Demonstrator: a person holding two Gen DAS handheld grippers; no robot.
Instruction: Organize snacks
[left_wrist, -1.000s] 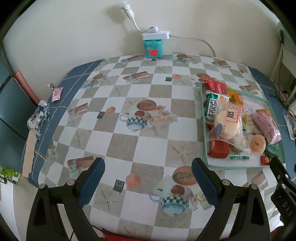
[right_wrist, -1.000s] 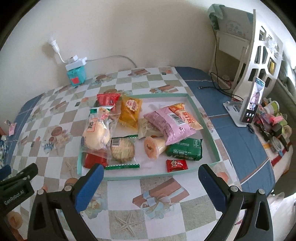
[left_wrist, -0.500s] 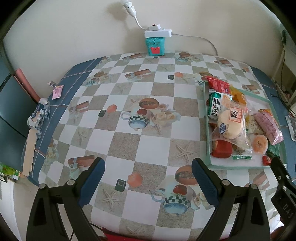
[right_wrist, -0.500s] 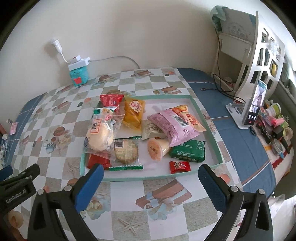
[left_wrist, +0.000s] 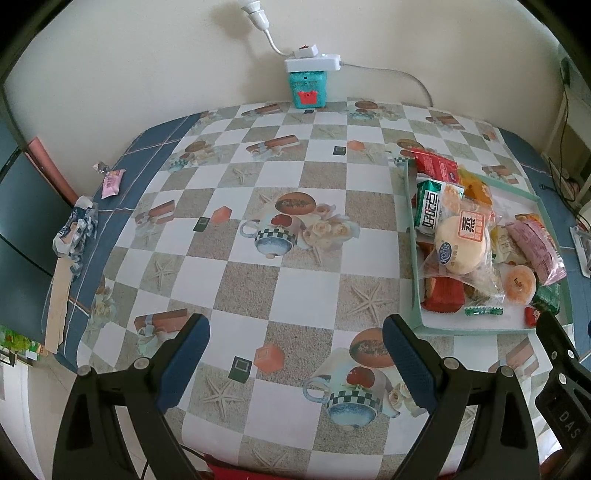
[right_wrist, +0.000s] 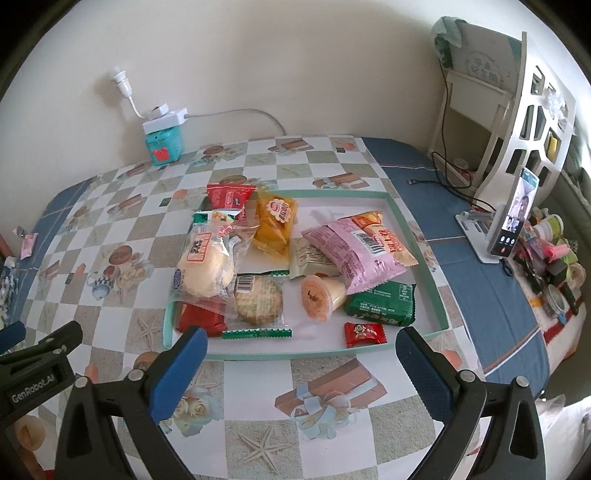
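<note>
Right claw (right_wrist: 301, 354): jaws wide apart, holding nothing, hovering just short of the tray's (right_wrist: 424, 254) near rim, likely placed to reach in. Left claw (left_wrist: 295, 352): same, over bare tablecloth (left_wrist: 258, 273). Tray contents, loosely heaped: bun (right_wrist: 205, 267), pink packet (right_wrist: 354, 254), green packet (right_wrist: 382, 304), jelly cup (right_wrist: 317, 297), red sweet (right_wrist: 365, 333); pink sweet (left_wrist: 112, 181) lies well apart at table edge

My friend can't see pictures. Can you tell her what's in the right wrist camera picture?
A shallow green tray full of wrapped snacks sits on a checkered table, including a pink packet and a bagged bun. The open right gripper hovers at the tray's near edge, holding nothing.
</note>
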